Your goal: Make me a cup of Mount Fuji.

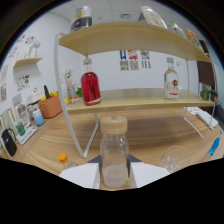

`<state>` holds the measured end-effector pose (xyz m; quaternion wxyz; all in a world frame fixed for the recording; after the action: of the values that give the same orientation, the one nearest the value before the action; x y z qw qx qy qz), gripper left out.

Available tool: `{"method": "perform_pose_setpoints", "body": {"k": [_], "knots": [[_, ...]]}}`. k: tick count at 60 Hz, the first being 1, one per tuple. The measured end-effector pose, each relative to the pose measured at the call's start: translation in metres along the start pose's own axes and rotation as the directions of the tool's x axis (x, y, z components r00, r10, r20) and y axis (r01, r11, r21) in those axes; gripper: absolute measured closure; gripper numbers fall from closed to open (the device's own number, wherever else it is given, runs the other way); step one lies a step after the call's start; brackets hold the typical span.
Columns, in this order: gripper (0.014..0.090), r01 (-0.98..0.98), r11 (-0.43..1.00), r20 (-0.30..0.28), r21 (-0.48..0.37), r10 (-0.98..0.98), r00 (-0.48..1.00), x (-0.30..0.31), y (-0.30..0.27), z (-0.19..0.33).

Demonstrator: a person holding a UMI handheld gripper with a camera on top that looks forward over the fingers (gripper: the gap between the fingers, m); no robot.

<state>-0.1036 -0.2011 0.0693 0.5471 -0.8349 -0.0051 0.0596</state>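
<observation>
A big wooden shelf [135,100] stands on the table [50,142]; on it sit a red bottle [90,86] and a clear bottle [171,80]; a glass [175,159] stands nearby; the gripper [114,175] squeezes a clear bottle with a tan cap [114,152] from both sides.

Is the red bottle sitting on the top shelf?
No, the red bottle stands on the lower shelf, under the top one.

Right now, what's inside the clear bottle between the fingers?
The clear bottle with its tan cap looks mostly empty, with a pale whitish layer at the bottom. What that layer is cannot be told; the fingers flank its base.
</observation>
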Motion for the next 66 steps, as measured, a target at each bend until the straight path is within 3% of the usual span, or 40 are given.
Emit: {"method": "perform_pose_setpoints", "body": {"k": [28, 35, 39, 47, 54, 61, 66], "knots": [[0.0610, 0.071, 0.997, -0.006, 0.010, -0.071, 0.997, -0.007, 0.020, -0.017], [0.0411, 0.033, 0.999, 0.032, -0.038, -0.031, 0.999, -0.011, 0.023, -0.025], [0.0185, 0.051, 0.997, 0.047, -0.060, -0.048, 0.998, -0.011, 0.020, -0.033], [0.0191, 0.068, 0.997, 0.058, -0.030, -0.066, 0.996, -0.005, -0.011, -0.066], [0.0185, 0.087, 0.996, 0.004, -0.010, -0.087, 0.996, 0.022, -0.037, -0.096], [0.0187, 0.079, 0.995, -0.049, -0.055, -0.081, 0.995, 0.056, -0.046, -0.116], [0.0191, 0.053, 0.995, -0.052, -0.086, -0.057, 0.997, 0.073, -0.060, -0.127]]}}
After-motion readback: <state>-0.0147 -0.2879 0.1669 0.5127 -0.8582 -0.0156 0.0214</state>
